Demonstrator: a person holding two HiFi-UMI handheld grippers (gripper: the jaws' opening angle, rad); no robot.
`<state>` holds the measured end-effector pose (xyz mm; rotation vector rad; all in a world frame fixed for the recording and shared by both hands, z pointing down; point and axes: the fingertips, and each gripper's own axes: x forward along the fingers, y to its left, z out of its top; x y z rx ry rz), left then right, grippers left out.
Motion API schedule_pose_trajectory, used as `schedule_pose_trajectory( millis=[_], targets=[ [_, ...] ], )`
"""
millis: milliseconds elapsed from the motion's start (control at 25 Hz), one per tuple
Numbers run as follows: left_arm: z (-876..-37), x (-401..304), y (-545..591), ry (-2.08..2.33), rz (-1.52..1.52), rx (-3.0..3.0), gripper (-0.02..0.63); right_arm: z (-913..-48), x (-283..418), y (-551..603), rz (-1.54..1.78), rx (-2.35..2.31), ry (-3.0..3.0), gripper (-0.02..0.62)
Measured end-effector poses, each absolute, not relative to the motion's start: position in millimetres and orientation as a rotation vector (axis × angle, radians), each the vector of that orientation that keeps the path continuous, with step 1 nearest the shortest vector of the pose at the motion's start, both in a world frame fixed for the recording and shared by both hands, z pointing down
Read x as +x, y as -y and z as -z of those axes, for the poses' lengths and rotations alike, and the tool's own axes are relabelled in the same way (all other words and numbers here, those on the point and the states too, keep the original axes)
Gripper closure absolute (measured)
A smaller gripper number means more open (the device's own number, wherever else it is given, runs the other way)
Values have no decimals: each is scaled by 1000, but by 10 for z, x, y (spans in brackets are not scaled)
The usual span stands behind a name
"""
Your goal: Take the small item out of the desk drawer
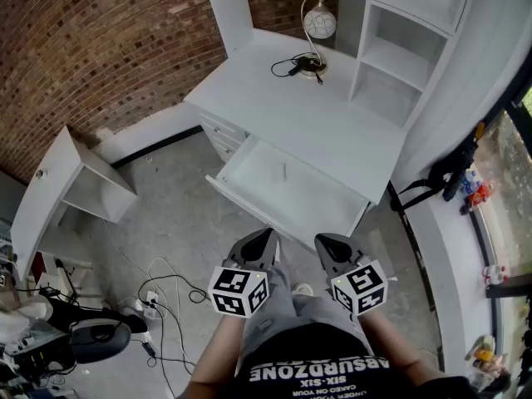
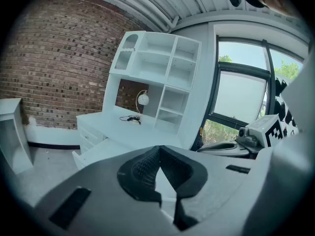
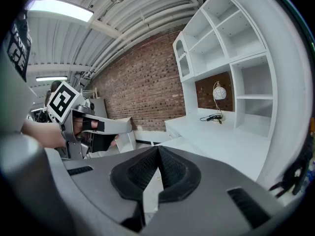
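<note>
The white desk (image 1: pixel 332 123) has its drawer (image 1: pixel 249 191) pulled out towards me. Inside the drawer lies one small pale item (image 1: pixel 283 171), too small to make out. My left gripper (image 1: pixel 268 238) and right gripper (image 1: pixel 324 243) hover side by side just in front of the drawer's front edge, above the floor. Both are shut with nothing between the jaws. The left gripper (image 2: pixel 159 149) looks at the desk, and the open drawer (image 2: pixel 98 151) shows beyond it. In its own view the right gripper (image 3: pixel 158 148) also has its pads closed together.
A globe lamp (image 1: pixel 319 23) and a black cable (image 1: pixel 295 65) sit at the back of the desk. A shelf hutch (image 1: pixel 399 56) rises on the right. A white cabinet (image 1: pixel 71 181) lies on the floor at left, near loose cables (image 1: pixel 162 306). A black strap (image 1: pixel 436 181) hangs at right.
</note>
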<state>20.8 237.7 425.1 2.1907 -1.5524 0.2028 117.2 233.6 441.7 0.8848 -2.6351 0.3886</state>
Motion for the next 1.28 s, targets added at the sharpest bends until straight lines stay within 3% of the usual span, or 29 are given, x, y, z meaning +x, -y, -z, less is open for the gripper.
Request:
schedule_pose_trajectory(
  millis=[1280],
  targets=[
    [-4285, -357, -813, 1496, -238, 2215, 598, -4393, 520, -928, -398, 932, 2601, 597]
  ],
)
